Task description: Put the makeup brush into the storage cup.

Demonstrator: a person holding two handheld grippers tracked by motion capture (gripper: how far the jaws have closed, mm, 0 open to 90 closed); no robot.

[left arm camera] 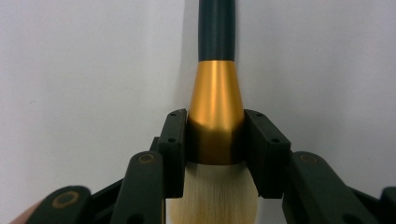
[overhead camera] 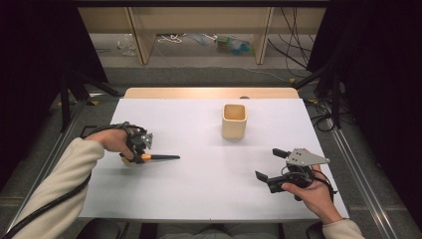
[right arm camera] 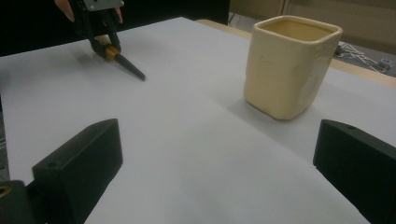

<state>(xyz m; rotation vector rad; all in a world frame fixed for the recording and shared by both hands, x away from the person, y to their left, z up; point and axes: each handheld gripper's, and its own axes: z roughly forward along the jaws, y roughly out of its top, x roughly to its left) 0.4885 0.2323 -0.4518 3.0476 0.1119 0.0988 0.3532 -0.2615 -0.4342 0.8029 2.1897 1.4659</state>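
the left gripper [overhead camera: 142, 149] is clamped on a makeup brush [left arm camera: 215, 93], its jaws pressing either side of the gold ferrule, pale bristles toward the hand and the dark handle pointing out low over the white tabletop [overhead camera: 199, 199]. the right gripper [overhead camera: 268, 164] stands wide open and holds nothing. a cream cup [overhead camera: 234, 121] stands upright, well apart from both.

One brush [overhead camera: 158, 157] lies at nine o'clock on the one white table [overhead camera: 199, 189]; one cream cup [overhead camera: 234, 121] stands at one o'clock; two grippers.
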